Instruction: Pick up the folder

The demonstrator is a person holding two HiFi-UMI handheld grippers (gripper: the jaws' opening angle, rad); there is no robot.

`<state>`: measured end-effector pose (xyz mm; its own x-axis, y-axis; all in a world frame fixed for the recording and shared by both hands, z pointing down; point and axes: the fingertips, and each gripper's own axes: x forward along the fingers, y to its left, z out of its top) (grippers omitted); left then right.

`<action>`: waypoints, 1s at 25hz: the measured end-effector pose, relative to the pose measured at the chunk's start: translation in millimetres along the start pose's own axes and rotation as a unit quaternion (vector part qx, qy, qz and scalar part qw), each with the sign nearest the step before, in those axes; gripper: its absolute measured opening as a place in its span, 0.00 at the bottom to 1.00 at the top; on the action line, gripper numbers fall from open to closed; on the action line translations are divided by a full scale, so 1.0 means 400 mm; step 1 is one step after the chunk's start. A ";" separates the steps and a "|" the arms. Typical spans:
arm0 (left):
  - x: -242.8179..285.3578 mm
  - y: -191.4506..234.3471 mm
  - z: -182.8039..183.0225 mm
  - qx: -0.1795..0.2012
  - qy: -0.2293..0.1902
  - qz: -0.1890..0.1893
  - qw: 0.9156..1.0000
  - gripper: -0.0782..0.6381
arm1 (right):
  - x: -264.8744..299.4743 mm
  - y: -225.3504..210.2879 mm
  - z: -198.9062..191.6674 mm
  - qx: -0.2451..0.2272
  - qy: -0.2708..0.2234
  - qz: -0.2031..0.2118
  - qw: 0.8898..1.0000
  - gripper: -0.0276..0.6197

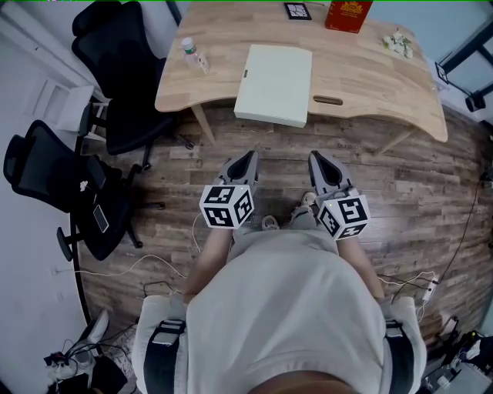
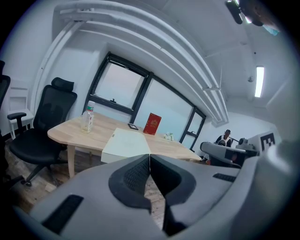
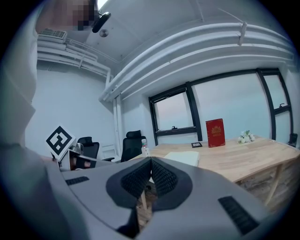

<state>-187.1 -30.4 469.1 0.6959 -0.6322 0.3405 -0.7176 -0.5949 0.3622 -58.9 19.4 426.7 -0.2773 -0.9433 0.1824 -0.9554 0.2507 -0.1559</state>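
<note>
Grey and clenched tight, our left gripper holds nothing, its jaws pressed together. Our right gripper is clamped the same way and is also empty. We hold both above the wooden floor, short of the table. The pale folder lies flat on the table by its near edge, apart from both grippers. Beyond it we see a plastic bottle, a red box and, at the left, black office chairs.
</note>
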 end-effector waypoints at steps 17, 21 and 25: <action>0.111 0.008 0.017 -0.019 0.005 0.022 1.000 0.14 | 0.084 -0.092 0.006 -0.001 0.016 0.035 0.999 0.07; 0.162 -0.002 0.039 -0.030 0.000 0.025 0.999 0.14 | 0.107 -0.148 0.025 -0.005 0.018 0.042 0.999 0.07; 0.205 -0.002 0.061 -0.039 -0.007 0.031 0.999 0.14 | 0.138 -0.194 0.044 -0.009 0.016 0.049 0.999 0.07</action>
<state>-130.1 -94.0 475.6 0.6493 -0.6737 0.3528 -0.7549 -0.5146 0.4067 1.5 -56.0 431.8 -0.3728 -0.9066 0.1977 -0.9250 0.3462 -0.1568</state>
